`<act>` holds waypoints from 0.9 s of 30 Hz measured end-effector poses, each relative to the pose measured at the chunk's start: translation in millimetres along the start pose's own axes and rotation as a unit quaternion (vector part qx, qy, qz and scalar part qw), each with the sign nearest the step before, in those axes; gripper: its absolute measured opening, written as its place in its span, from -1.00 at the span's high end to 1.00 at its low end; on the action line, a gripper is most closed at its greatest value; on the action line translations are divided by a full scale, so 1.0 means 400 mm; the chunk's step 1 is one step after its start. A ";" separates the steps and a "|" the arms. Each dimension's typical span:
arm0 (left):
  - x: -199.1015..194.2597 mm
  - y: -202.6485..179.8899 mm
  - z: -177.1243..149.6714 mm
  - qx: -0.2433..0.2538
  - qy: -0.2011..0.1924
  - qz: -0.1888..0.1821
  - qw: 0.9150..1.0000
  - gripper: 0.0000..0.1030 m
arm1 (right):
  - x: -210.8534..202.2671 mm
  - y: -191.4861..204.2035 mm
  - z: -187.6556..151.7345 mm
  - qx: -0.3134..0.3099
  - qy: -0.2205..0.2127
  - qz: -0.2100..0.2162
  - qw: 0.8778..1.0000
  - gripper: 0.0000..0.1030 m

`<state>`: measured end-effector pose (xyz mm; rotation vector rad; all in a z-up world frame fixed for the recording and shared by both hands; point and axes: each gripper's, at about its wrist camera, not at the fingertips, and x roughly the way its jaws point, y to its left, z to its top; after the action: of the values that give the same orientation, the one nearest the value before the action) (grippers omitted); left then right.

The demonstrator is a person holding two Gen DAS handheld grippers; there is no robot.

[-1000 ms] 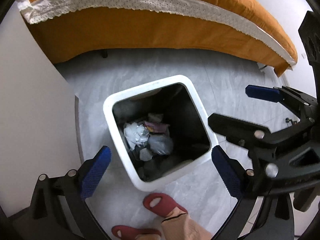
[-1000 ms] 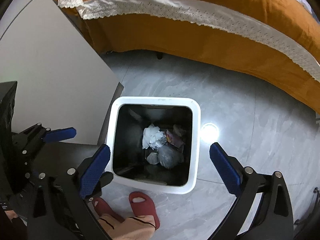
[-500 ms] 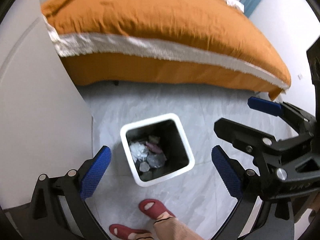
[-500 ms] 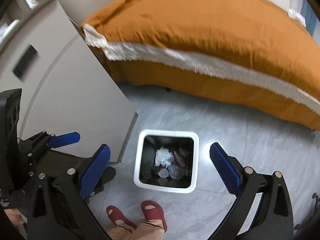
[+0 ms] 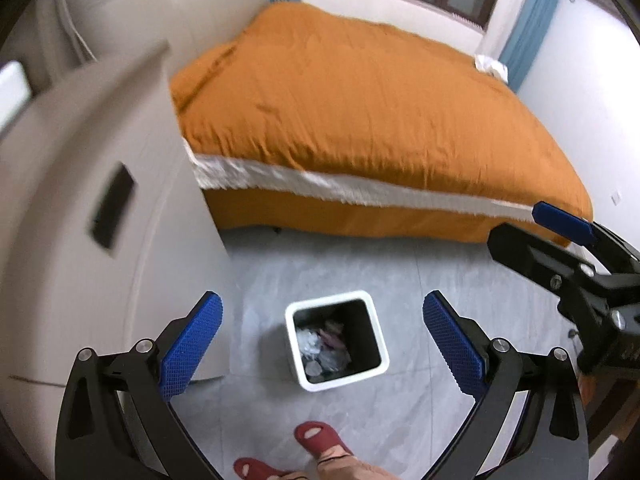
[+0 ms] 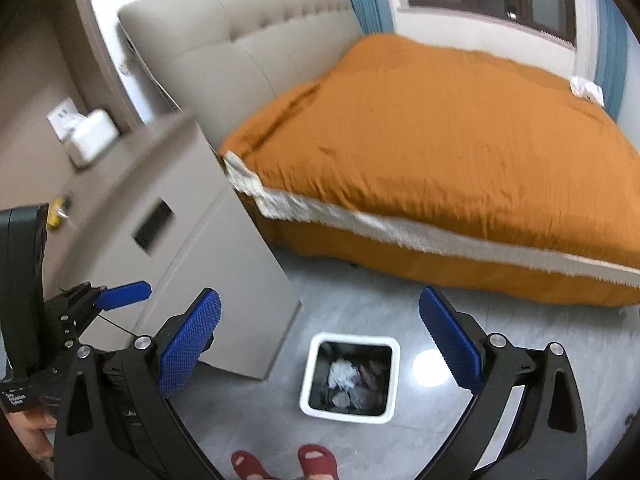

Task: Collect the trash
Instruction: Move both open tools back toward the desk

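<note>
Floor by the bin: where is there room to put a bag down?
Bare grey floor lies between the white bin and the orange bed. Crowded: the cabinet flanks the bin, and red slippers stand just in front of it.

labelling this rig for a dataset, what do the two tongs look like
Both tongs, left and right, match: matte black angular arms with silver bolt heads at the joints, ending in flat blue pads with a fine gridded texture. A black body beside the right one carries a small white printed label.
</note>
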<state>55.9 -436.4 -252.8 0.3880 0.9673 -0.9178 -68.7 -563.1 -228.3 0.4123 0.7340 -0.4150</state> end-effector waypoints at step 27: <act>-0.541 0.320 -0.136 -0.199 -0.142 0.189 0.951 -0.91 | -0.152 0.547 0.162 -0.195 -0.103 0.224 0.949 -0.93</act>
<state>77.2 -220.7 -114.4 0.0857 0.7538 -0.3997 35.2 -398.1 -95.0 0.1478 0.4823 0.1175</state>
